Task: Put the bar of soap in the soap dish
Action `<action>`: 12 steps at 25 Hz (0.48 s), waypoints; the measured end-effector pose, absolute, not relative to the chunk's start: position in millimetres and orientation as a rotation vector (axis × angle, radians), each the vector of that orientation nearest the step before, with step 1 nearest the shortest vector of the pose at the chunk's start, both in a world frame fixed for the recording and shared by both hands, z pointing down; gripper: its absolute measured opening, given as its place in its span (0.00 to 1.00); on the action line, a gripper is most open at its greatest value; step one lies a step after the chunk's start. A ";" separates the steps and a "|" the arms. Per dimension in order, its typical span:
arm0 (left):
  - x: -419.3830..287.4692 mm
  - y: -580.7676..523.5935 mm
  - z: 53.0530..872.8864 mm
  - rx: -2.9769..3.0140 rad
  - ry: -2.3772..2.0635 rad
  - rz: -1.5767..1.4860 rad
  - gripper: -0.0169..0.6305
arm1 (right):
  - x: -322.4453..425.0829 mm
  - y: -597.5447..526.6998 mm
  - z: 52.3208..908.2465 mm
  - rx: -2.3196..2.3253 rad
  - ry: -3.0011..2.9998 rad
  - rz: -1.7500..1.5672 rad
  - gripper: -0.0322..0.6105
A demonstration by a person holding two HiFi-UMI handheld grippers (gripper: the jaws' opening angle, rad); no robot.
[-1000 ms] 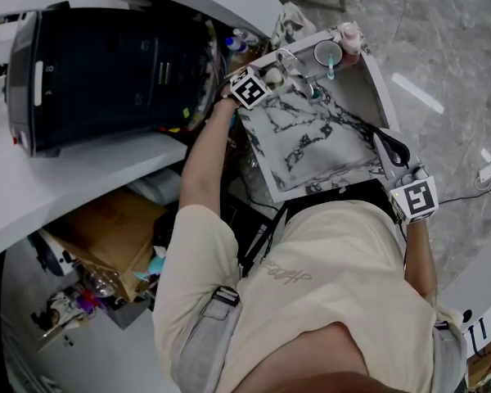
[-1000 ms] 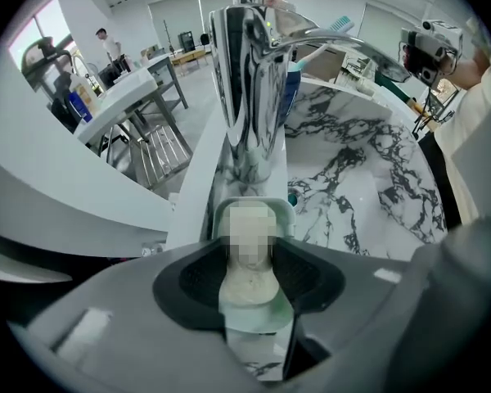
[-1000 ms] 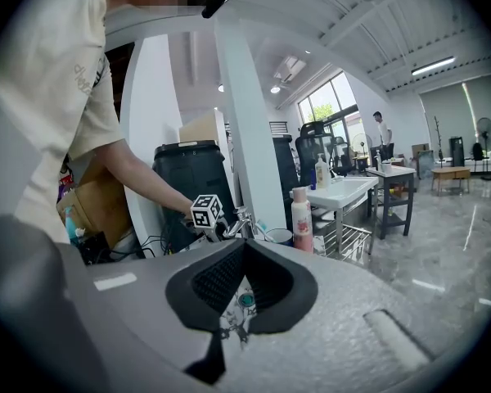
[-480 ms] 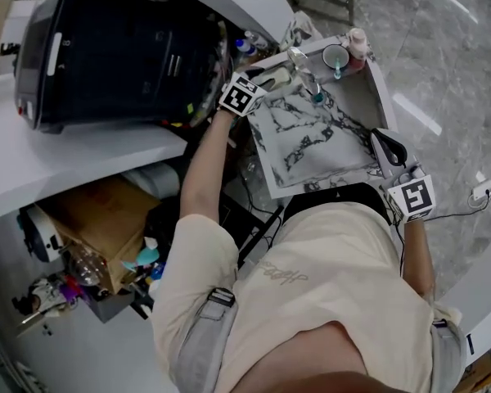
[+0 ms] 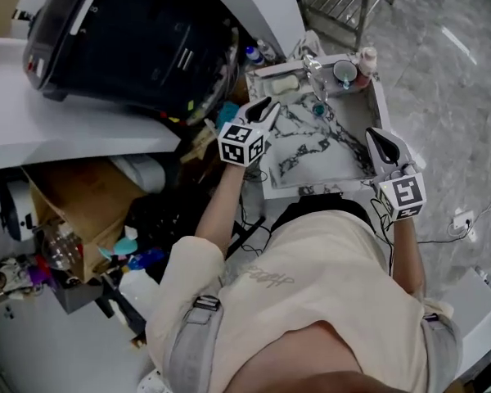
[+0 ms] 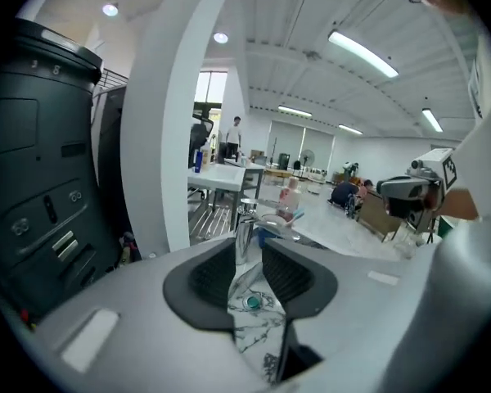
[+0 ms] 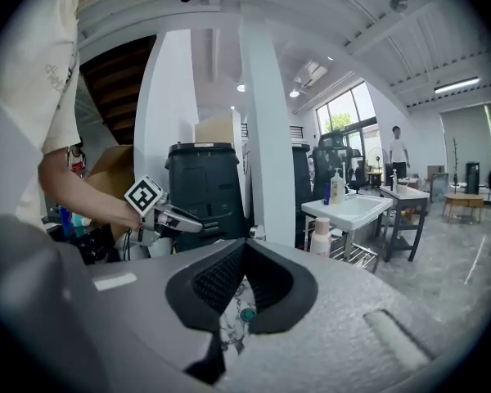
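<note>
A pale bar of soap (image 5: 282, 84) lies in the white soap dish (image 5: 268, 70) at the back left corner of the marble-patterned sink (image 5: 344, 150). My left gripper (image 5: 266, 105) hovers over the sink's left edge, well short of the soap. Its jaws are closing with nothing between them. In the left gripper view (image 6: 247, 250) only the tap (image 6: 244, 234) and the teal drain plug (image 6: 252, 302) show through the gap. At the sink's front right corner, my right gripper (image 5: 376, 137) holds its tips together and empty; its own view (image 7: 244, 250) shows the same.
A chrome tap (image 5: 315, 68), a cup with a toothbrush (image 5: 344, 72) and a pink bottle (image 5: 364, 60) line the sink's back rim. A big black bin (image 5: 139, 43) stands to the left on a white counter. A cardboard box (image 5: 82, 211) and clutter lie below.
My left gripper has drawn back and up from the soap dish corner, rolled, and narrowed its jaws; the soap stays in the dish. The right gripper has risen slightly.
</note>
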State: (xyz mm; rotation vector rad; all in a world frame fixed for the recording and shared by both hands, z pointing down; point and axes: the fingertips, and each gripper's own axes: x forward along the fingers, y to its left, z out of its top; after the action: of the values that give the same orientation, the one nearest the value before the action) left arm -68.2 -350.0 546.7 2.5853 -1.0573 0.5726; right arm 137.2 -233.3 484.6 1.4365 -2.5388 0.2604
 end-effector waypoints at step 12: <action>-85.1 -279.0 425.0 2.629 -1.258 0.161 0.05 | 86.1 -241.6 418.1 1.308 -2.578 -0.023 0.05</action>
State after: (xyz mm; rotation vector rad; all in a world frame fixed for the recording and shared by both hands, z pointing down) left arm -85.1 -279.0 425.0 2.6292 -1.2583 0.1615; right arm 86.1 -241.6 418.1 1.3082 -2.5777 -0.0229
